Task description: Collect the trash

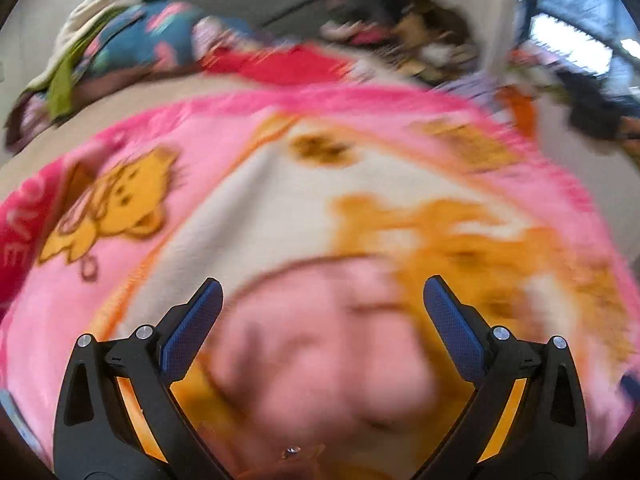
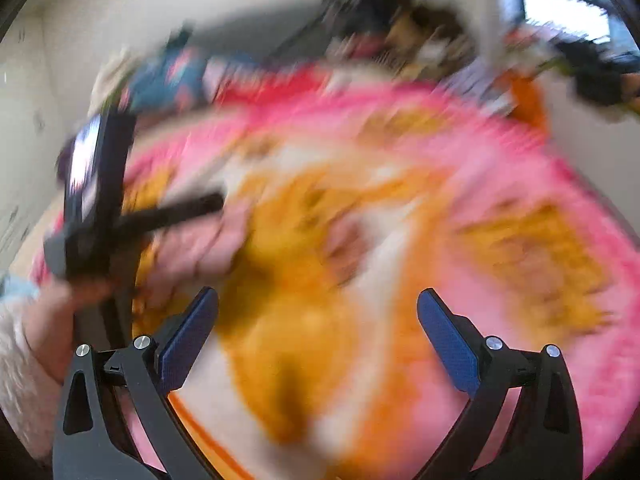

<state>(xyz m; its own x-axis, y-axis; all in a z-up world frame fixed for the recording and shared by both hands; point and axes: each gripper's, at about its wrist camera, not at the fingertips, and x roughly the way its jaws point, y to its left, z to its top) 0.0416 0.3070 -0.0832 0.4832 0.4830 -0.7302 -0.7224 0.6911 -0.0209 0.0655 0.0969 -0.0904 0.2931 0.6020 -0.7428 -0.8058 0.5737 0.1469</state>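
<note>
Both views are motion-blurred and I cannot pick out any trash. My left gripper (image 1: 322, 292) is open above a pink, white and orange cartoon blanket (image 1: 248, 184), nothing between its blue-padded fingers. My right gripper (image 2: 318, 304) is also open over the same blanket (image 2: 500, 184), empty. In the right wrist view the other hand-held gripper device (image 2: 96, 200) appears at the left, black, gripped by a person's hand (image 2: 72, 300) in a fluffy white sleeve.
A pile of clothes and bedding (image 1: 132, 44) lies at the far left of the bed. Dark cluttered items (image 1: 400, 12) sit at the far right by a pale wall. A bright window (image 1: 572, 36) is at the upper right.
</note>
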